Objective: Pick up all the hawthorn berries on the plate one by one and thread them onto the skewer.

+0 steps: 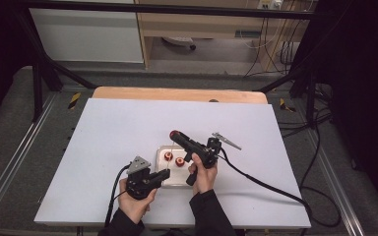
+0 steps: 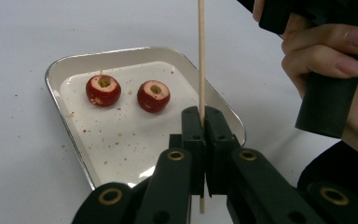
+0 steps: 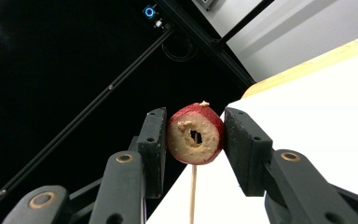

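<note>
Three cored red fruits: two (image 2: 103, 90) (image 2: 153, 95) in the tray (image 2: 67, 126), one (image 3: 196, 134) held aloft. One wooden skewer (image 2: 201, 56). One tray. Two grippers (image 1: 161, 175) (image 1: 175, 134).

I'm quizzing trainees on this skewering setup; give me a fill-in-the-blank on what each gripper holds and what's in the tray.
1. The left gripper is shut on a thin wooden ____.
2. The right gripper clamps one cored red ____.
3. The metal tray holds ____ cored red fruits.
4. The skewer stands ____ between the jaws.

Missing words: skewer; fruit; two; upright
</note>
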